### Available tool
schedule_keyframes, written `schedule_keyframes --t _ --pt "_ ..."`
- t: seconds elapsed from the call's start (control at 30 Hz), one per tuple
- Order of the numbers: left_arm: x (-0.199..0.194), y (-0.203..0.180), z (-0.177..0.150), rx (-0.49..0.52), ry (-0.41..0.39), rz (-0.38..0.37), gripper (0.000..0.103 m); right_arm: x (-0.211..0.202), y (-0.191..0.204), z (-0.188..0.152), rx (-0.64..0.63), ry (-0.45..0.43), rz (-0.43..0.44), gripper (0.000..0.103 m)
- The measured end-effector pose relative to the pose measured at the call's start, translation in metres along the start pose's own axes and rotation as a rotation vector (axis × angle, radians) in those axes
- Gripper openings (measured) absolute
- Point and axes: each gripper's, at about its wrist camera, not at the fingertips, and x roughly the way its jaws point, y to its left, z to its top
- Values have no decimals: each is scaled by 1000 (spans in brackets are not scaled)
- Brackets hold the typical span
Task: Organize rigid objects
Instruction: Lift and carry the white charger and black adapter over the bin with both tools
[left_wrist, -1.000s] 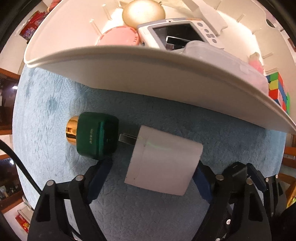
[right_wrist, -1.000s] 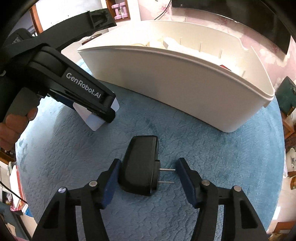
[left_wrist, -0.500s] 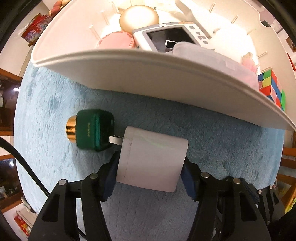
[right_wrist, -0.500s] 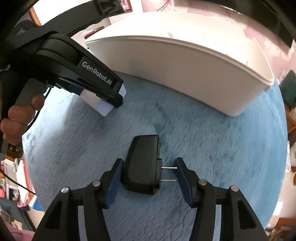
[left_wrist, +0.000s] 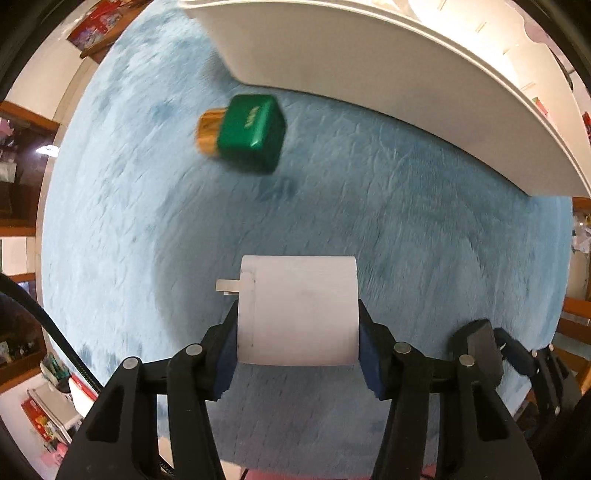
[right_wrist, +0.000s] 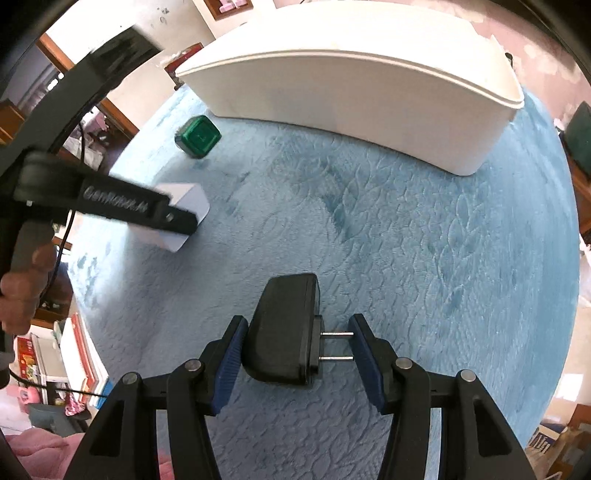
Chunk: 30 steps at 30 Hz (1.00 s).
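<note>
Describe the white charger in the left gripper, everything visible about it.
The white charger is a smooth, matte, plastic-looking block with rounded edges and a seam near one end, where a flat metal prong sticks out sideways. The left gripper has just closed on it, blue pads pressing its two ends. It hangs above the blue cloth, apart from the green bottle.

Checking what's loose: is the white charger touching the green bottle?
Apart. The left wrist view shows blue cloth between the white charger and the green bottle.

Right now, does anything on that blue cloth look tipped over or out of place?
Yes. The green bottle with a gold cap lies on its side on the blue cloth, outside the white bin, while both chargers are held in grippers.
</note>
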Motion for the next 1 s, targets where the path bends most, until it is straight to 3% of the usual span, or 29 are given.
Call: schedule_keyframes --t 0.27,0.57,1.0 --pt "-28 17 -30 -2 7 -5 59 -32 3 4 -31 -56 -9 56" --pt "-79 27 -48 109 -26 -25 59 -49 31 28 -65 -134 -15 56" --pt "-154 7 10 328 -170 -25 59 -89 62 87 -54 -291 -30 56"
